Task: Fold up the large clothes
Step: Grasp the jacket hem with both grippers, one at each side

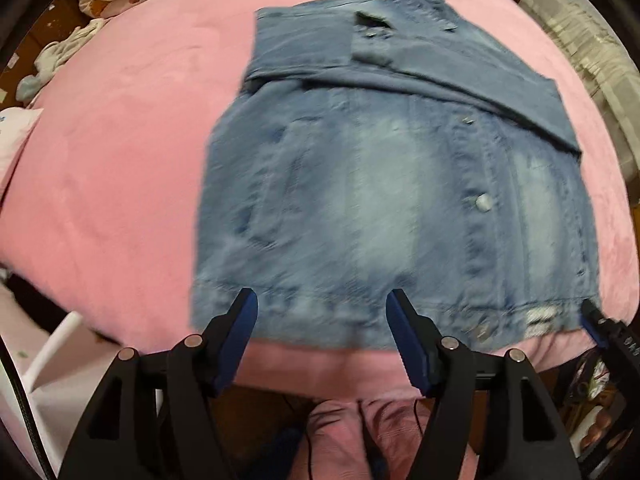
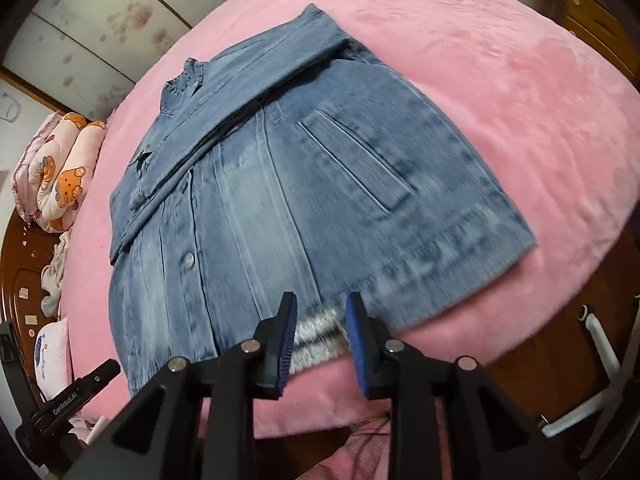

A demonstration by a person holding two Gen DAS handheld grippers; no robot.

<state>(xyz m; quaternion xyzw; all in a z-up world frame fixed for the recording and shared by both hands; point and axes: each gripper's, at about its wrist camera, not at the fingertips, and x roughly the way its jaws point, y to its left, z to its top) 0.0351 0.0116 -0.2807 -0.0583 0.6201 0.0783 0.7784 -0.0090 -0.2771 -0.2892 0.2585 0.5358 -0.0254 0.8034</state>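
A faded blue denim jacket (image 1: 380, 184) lies flat on the pink bed cover (image 1: 120, 160), front up, with both sleeves folded across the chest. My left gripper (image 1: 322, 300) is open, just above the near hem at its left part. My right gripper (image 2: 320, 304) is open with a narrower gap, over the frayed white patch (image 2: 320, 332) at the hem; it also shows in the left wrist view (image 1: 596, 320) at the hem's right corner. The jacket (image 2: 300, 184) fills the right wrist view. Neither gripper holds cloth.
A rolled bear-print quilt (image 2: 60, 172) and loose cloths (image 1: 52, 60) lie at the bed's far left side. A white pillow (image 2: 50, 352) sits at the left edge. A white frame (image 2: 592, 380) stands on the floor at the right. Pink-trousered legs (image 1: 360, 440) are below the bed edge.
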